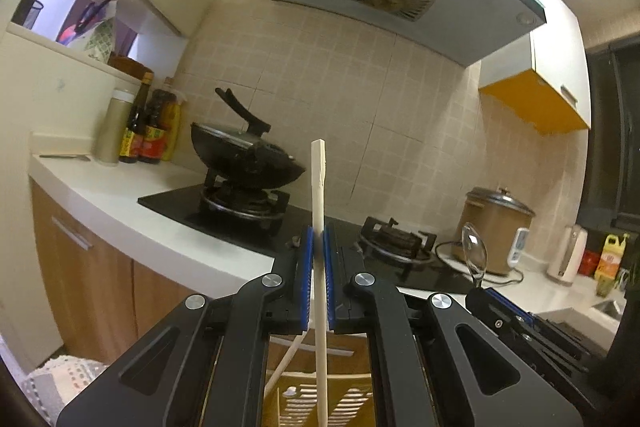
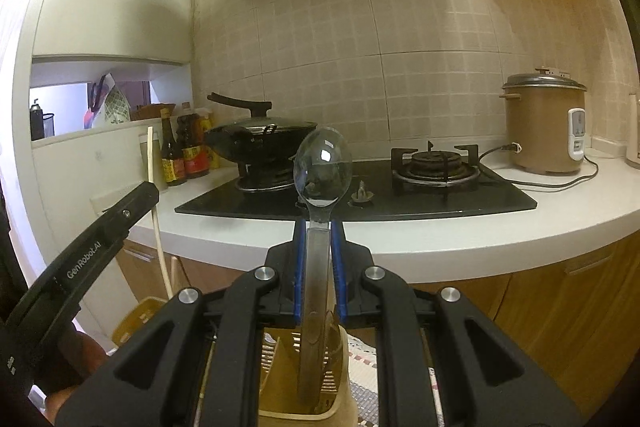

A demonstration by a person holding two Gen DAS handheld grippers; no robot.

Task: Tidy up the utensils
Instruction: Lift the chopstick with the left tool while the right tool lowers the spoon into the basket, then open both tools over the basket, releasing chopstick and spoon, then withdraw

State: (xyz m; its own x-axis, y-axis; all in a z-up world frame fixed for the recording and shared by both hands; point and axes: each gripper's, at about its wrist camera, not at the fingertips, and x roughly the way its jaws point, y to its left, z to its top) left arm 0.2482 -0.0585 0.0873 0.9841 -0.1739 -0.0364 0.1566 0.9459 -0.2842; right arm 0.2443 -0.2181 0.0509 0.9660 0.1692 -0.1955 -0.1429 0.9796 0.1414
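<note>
My left gripper (image 1: 318, 247) is clamped on a pale wooden chopstick (image 1: 318, 187) standing upright at frame centre, a second chopstick (image 1: 282, 367) slanting loose below it. My right gripper (image 2: 318, 243) is pinched on the handle of a steel spoon (image 2: 322, 167), bowl up at centre. The slotted yellow utensil holder (image 2: 280, 355) sits at the bottom of both views. I judge the chopstick light, stiff and easily pivoted; the spoon heavier and slick, best held mid-handle.
</note>
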